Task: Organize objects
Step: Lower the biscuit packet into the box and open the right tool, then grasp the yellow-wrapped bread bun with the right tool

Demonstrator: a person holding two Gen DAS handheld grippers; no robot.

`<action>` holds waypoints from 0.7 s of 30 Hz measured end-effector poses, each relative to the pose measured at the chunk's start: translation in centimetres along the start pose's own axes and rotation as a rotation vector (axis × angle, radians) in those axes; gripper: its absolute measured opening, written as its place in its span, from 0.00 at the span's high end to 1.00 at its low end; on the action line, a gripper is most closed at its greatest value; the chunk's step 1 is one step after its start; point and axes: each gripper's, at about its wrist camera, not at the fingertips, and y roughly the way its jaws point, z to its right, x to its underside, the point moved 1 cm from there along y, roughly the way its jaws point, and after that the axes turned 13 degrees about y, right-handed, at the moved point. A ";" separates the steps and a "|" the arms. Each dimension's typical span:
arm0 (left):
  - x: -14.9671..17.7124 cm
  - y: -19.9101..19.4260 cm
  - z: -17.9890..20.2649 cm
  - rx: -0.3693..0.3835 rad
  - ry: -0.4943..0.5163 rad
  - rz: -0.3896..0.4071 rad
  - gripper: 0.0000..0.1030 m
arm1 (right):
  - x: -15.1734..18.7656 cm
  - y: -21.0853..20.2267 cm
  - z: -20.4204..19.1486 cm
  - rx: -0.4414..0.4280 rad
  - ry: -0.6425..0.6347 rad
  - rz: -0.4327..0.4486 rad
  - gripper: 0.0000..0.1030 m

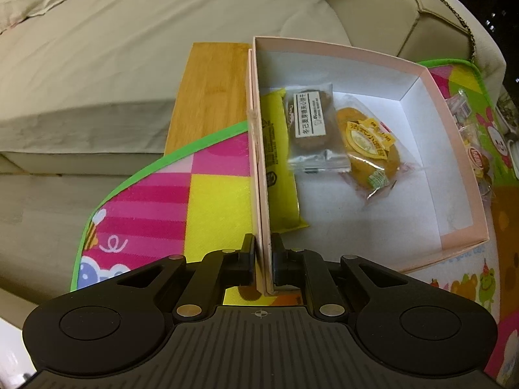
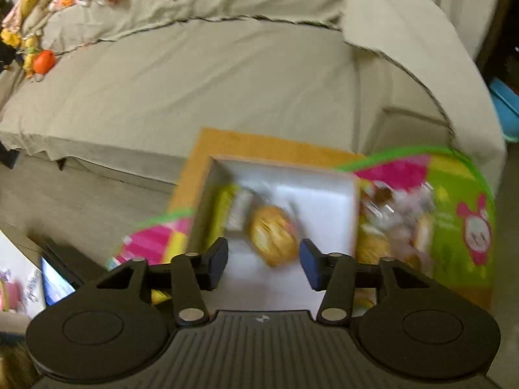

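A pink cardboard box (image 1: 454,149) with a white inside stands on a colourful play mat (image 1: 155,207). In it lie a yellow packet (image 1: 279,149), a dark wrapped cookie (image 1: 308,120) and a wrapped orange cake (image 1: 369,142). My left gripper (image 1: 262,259) is shut on the box's near left wall. My right gripper (image 2: 263,261) is open and empty, above the box (image 2: 324,194), with the orange cake (image 2: 275,236) just beyond its fingers. The right wrist view is blurred.
Several loose wrapped snacks (image 2: 395,223) lie on the mat right of the box, also at the edge of the left wrist view (image 1: 470,129). A wooden board (image 1: 207,97) lies under the mat. A beige sofa (image 1: 129,48) stands behind, with toys (image 2: 42,58) on it.
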 end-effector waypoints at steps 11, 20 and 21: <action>-0.1 -0.1 0.3 -0.015 0.006 -0.025 0.90 | 6.3 2.7 15.0 0.157 0.038 -0.123 0.51; -0.1 0.1 0.7 -0.053 0.011 -0.041 0.90 | 3.4 6.7 17.5 0.027 0.035 -0.109 0.48; -0.2 0.1 0.7 -0.055 0.014 -0.043 0.90 | 2.6 7.2 17.6 -0.005 0.071 -0.117 0.48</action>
